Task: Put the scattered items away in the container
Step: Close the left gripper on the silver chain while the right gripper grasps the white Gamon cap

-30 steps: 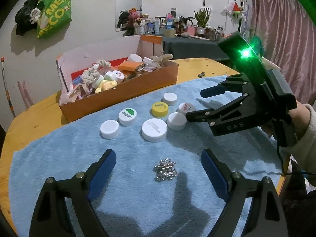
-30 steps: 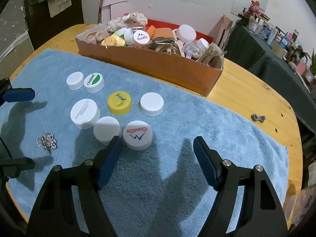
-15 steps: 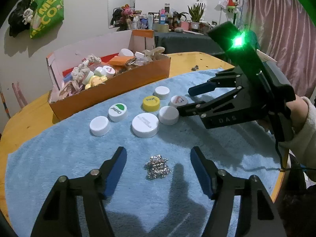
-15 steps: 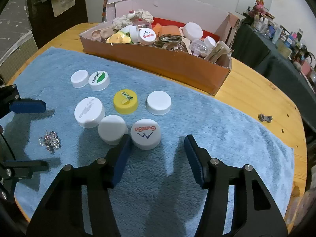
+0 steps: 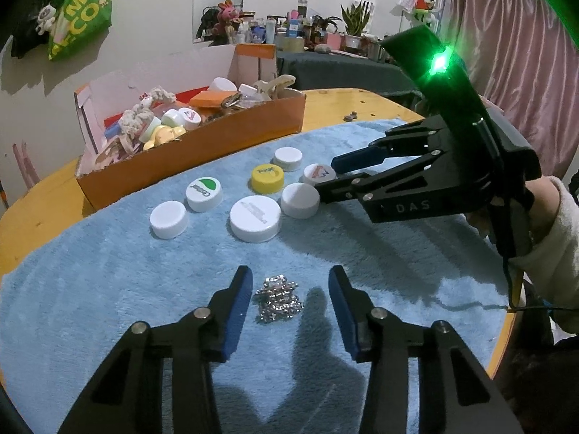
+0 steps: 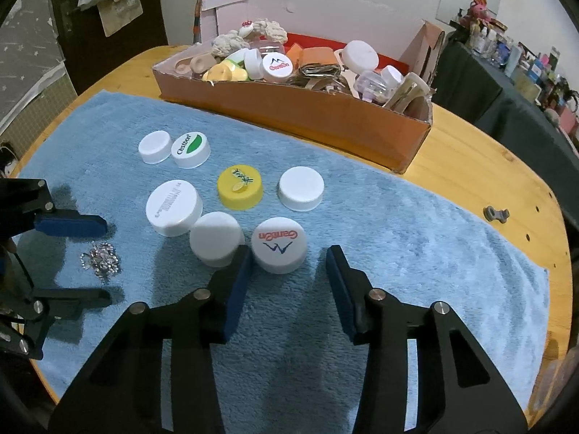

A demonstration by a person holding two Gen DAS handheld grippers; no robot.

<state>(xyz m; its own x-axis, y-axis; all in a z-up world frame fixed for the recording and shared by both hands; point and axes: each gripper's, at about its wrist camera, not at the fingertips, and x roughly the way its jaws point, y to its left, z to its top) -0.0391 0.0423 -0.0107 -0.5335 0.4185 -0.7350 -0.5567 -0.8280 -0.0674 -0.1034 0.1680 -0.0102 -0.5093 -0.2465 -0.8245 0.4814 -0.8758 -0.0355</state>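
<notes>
A small pile of silver chain point(image 5: 277, 300) lies on the blue towel point(image 5: 108, 289) between the fingers of my left gripper point(image 5: 289, 298). Its jaws are closing and the pads stand apart from the chain. My right gripper point(image 6: 288, 271) straddles a white cap with a red and blue logo point(image 6: 278, 249). These jaws are closing too; the left pad is at the cap's edge and the right pad is off it. Several more caps, one of them yellow point(image 6: 240, 186), lie beside it. The orange cardboard box point(image 6: 307, 115), full of odds and ends, stands behind them.
The towel covers a round wooden table point(image 6: 470, 166). A small grey metal piece point(image 6: 496, 213) lies on the bare wood to the right. A person's hand in a pale sleeve point(image 5: 546, 224) holds the right gripper point(image 5: 325, 177). The table edge runs close behind both grippers.
Both pairs of jaws have narrowed a lot: the left around the chain pile, the right around the logo cap. Neither hand has shifted much.
</notes>
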